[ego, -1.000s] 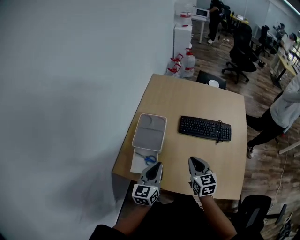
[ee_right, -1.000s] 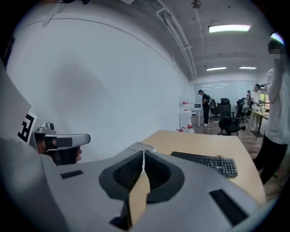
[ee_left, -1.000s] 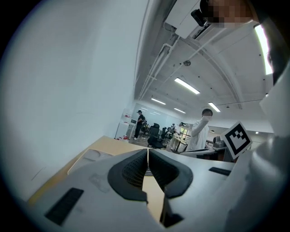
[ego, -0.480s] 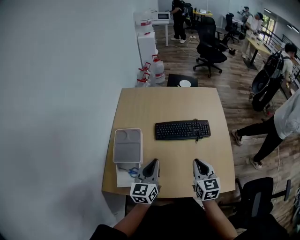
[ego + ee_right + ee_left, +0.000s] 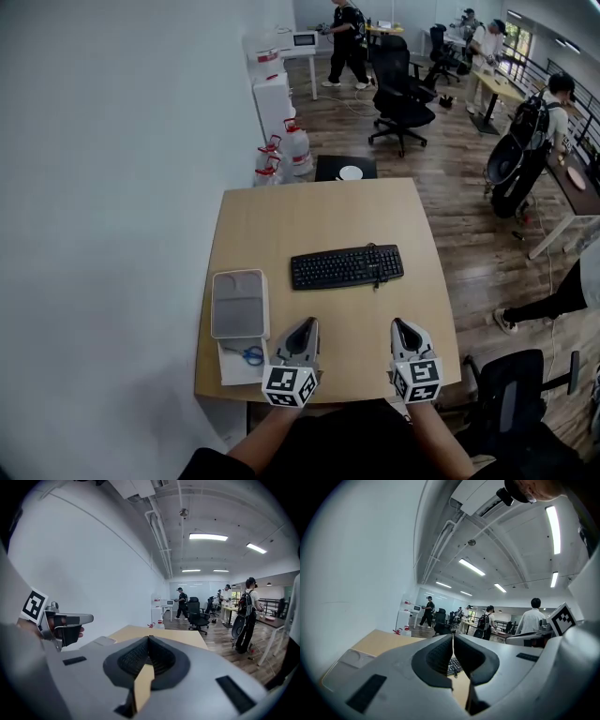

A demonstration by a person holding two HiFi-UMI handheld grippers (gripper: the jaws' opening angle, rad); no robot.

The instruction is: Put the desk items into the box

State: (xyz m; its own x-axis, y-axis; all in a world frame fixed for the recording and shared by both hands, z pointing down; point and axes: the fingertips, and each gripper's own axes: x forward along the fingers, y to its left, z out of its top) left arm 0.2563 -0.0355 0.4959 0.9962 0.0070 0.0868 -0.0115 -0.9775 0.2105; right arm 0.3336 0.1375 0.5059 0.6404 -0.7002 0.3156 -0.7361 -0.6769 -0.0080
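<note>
On the wooden desk [image 5: 309, 220] lies a black keyboard [image 5: 347, 267]. At the front left corner a grey lid [image 5: 240, 302] covers the far part of a white box [image 5: 231, 367], and blue scissors [image 5: 251, 355] lie in the uncovered part. My left gripper [image 5: 306, 324] hovers at the front edge, right of the box, jaws shut and empty [image 5: 453, 639]. My right gripper [image 5: 402, 325] is level with it, below the keyboard's right end. Its jaws have just closed fully, with nothing between them [image 5: 149, 638].
A white wall runs along the desk's left side. Water bottles [image 5: 281, 155] and a black crate [image 5: 345, 171] stand beyond the far edge. One office chair [image 5: 511, 398] is at the front right, another [image 5: 398, 89] farther back. People stand at desks in the background.
The head view has swung, so the desk now sits square-on. Both grippers have shifted right along the front edge, and the left one is farther from the box with the scissors.
</note>
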